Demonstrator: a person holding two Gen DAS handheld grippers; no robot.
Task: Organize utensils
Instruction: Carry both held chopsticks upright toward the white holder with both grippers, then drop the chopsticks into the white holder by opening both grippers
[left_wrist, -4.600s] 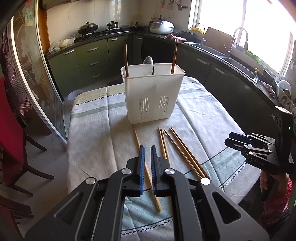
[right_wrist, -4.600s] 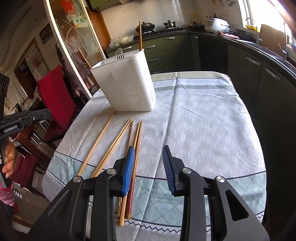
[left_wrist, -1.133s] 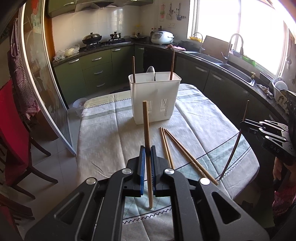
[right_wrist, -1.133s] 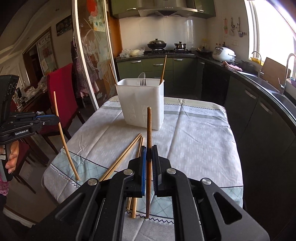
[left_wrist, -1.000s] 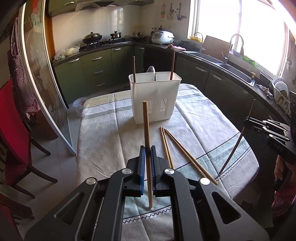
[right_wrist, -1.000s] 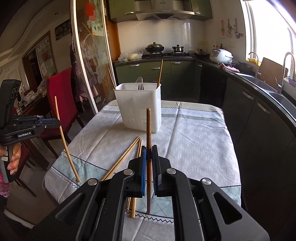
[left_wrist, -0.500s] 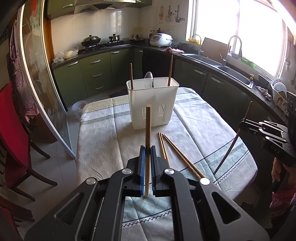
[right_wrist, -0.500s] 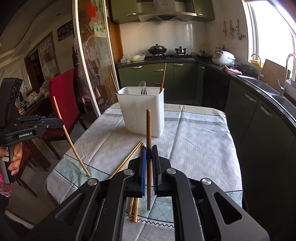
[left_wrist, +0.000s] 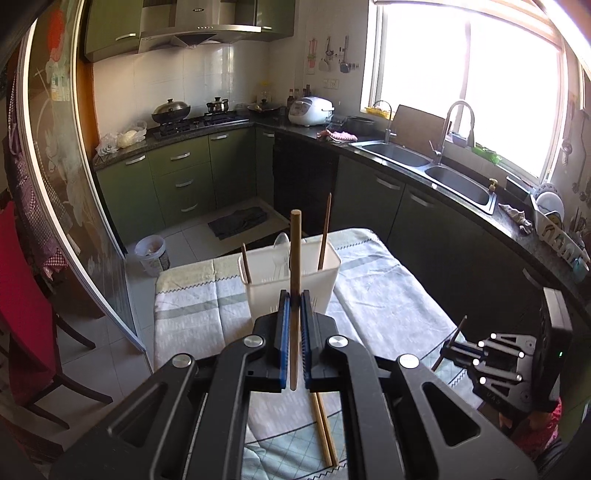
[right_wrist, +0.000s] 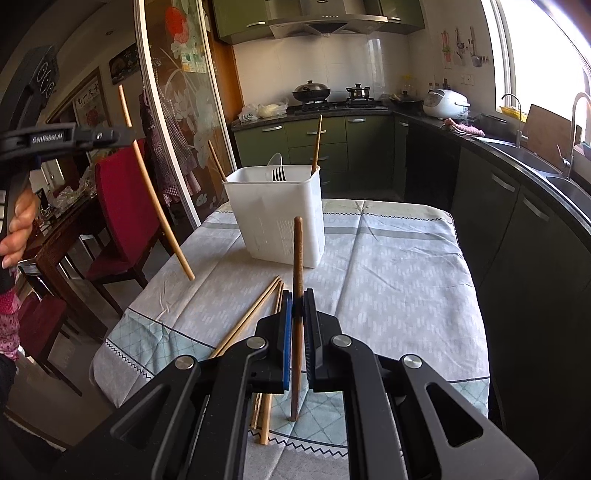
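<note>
My left gripper (left_wrist: 294, 299) is shut on a light wooden chopstick (left_wrist: 295, 258), held upright and raised well above the table, in line with the white utensil holder (left_wrist: 290, 286); it also shows at the upper left of the right wrist view (right_wrist: 122, 134). My right gripper (right_wrist: 298, 299) is shut on a dark brown chopstick (right_wrist: 297, 258), upright above the table's near end. The holder (right_wrist: 277, 218) stands on the table's far half and holds two chopsticks, a spoon and a fork. Several loose chopsticks (right_wrist: 255, 314) lie on the cloth.
The table has a grey and pale green cloth (right_wrist: 399, 266). Red chairs (right_wrist: 118, 206) stand to its left beside a glass sliding door. Dark green cabinets and a sink counter (left_wrist: 443, 177) run along the right and far sides.
Both grippers closed on chopsticks taken from the table and lifted them upright. In the last half second the left gripper rose much higher and the right rose slightly.
</note>
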